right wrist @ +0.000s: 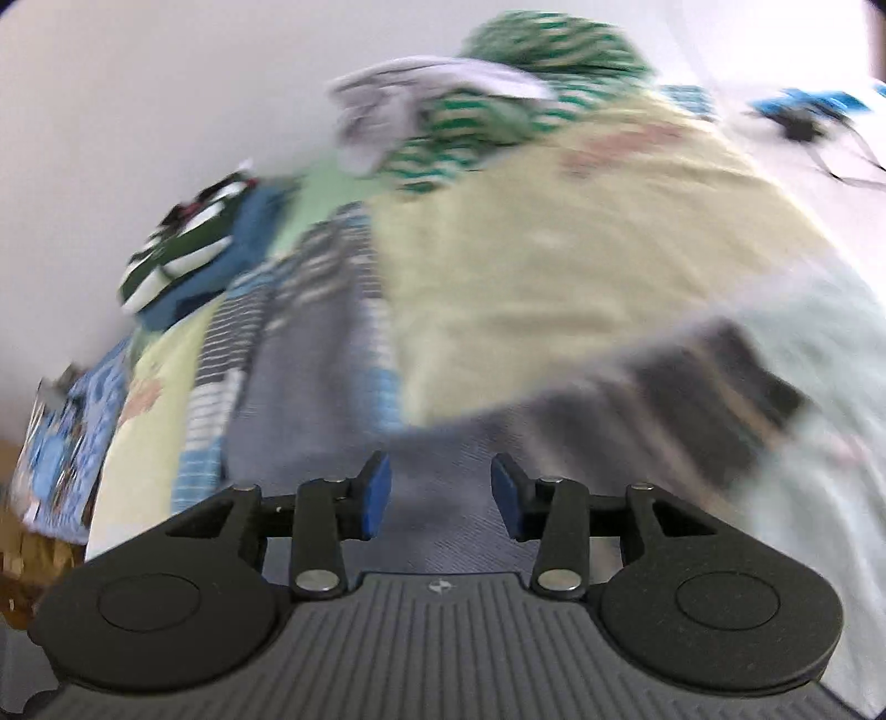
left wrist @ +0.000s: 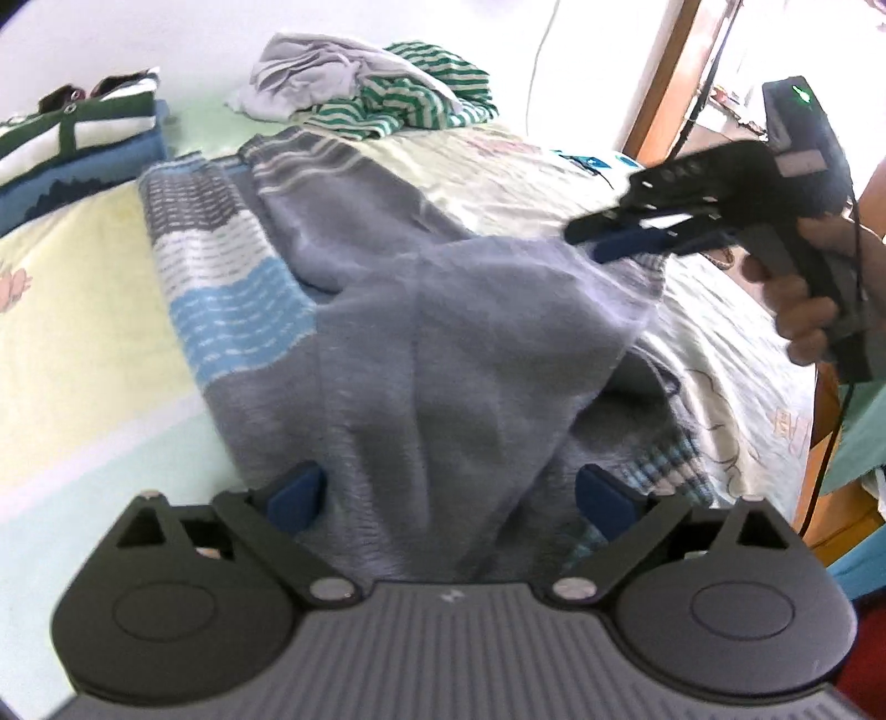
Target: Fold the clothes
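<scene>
The grey knitted sweater with light-blue, white and dark-grey stripes (left wrist: 443,354) lay on the pale yellow-and-green printed bedsheet (left wrist: 77,299), its striped part spread flat towards the wall and its near part lifted off the bed. Your left gripper (left wrist: 449,490) had its blue-padded fingers wide apart, with grey knit draped between them and onto the gripper body; whether it gripped the cloth could not be told. Your right gripper (left wrist: 637,243), seen from the left wrist camera, sat at the raised corner of the sweater with your hand (left wrist: 803,310) around its handle. From the right wrist camera its blue pads (right wrist: 376,493) stood apart with grey fabric lying between them, not pinched; that view was blurred. Beyond the sweater, a crumpled heap of green-and-white striped cloth and pale grey cloth (left wrist: 376,88) lay near the white wall (left wrist: 138,33). To the left, a folded dark-green-and-white garment (left wrist: 72,127) rested on a blue folded piece (left wrist: 83,171).
</scene>
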{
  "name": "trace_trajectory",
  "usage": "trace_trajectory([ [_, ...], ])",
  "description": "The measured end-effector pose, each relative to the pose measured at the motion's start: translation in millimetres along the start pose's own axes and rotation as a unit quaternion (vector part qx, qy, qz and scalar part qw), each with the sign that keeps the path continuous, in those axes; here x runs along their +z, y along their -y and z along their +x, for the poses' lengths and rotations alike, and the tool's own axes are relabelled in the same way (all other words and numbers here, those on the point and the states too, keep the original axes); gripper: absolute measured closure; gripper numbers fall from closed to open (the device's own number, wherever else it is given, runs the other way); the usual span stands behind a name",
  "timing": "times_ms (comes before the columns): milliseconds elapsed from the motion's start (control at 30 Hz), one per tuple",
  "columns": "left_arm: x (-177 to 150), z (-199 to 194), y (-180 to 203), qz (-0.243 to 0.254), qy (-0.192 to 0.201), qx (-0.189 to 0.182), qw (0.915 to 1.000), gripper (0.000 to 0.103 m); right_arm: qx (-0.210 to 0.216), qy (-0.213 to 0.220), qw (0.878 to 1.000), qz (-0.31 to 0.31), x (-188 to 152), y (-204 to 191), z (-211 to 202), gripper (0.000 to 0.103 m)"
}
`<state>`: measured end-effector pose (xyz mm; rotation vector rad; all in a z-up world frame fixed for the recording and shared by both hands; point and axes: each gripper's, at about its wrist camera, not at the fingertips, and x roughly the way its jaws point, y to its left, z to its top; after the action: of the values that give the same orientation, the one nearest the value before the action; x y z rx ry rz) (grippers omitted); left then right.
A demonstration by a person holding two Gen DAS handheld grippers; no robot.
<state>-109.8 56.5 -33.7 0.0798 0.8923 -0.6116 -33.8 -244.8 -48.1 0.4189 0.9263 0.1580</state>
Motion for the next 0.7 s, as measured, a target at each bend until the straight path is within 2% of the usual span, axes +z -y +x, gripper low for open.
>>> trace_trajectory([
  [67, 1, 0, 5, 0.004, -0.003, 0.011, 0.9999, 0.006, -0.022, 0.008, 1.000, 0.013, -7, 10, -12, 0.059],
  [267, -8, -25, 8, -0.011, -0.021, 0.035, 0.9991, 0.008, -0.014, -0.018, 0.998, 0.059, -24, 34, -19, 0.058],
  [400, -25, -44, 16, -0.006, -0.046, 0.041, 0.9981, 0.008, -0.029, 0.010, 0.996, 0.088, -20, 49, -21, 0.059],
  [700, -36, -33, 37, 0.000, -0.036, 0.094, 0.9950, 0.010, -0.062, 0.073, 0.986, 0.136, -12, 79, -25, 0.058],
])
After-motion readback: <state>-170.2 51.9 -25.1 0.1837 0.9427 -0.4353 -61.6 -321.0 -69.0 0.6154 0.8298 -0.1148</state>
